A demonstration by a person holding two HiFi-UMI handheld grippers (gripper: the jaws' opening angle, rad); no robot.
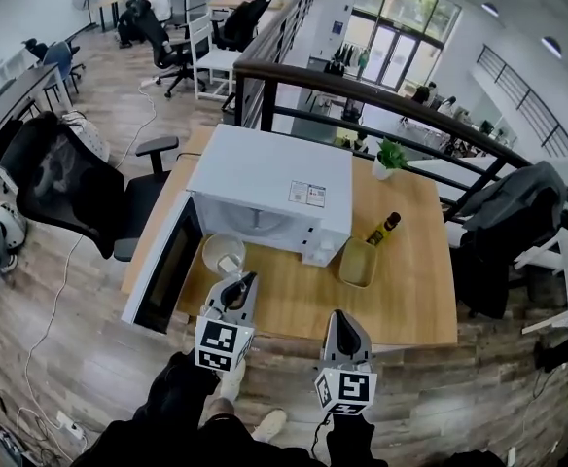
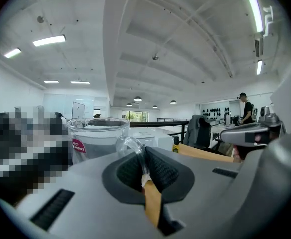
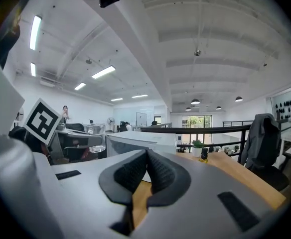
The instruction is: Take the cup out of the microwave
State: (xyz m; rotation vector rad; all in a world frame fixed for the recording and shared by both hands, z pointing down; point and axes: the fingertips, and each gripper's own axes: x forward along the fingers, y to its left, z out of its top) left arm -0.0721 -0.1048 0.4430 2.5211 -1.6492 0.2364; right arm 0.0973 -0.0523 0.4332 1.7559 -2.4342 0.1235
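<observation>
Presently: left gripper (image 2: pixel 144 159) pinches glass cup (image 2: pixel 95 141) handle (image 2: pixel 126 144), lower centre; right gripper (image 3: pixel 145 169) pressed together, empty. Risk: slick handle pivots, cup tips.

- Cup (image 2: pixel 96 139) — clear glass, upright, its handle pinched in the left claw (image 2: pixel 144 167), body just ahead.
- Microwave (image 1: pixel 269 185) — white, door open, beyond that claw.

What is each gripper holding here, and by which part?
Left gripper: the cup, pinched by its handle. Right gripper: shut, nothing held.
</observation>
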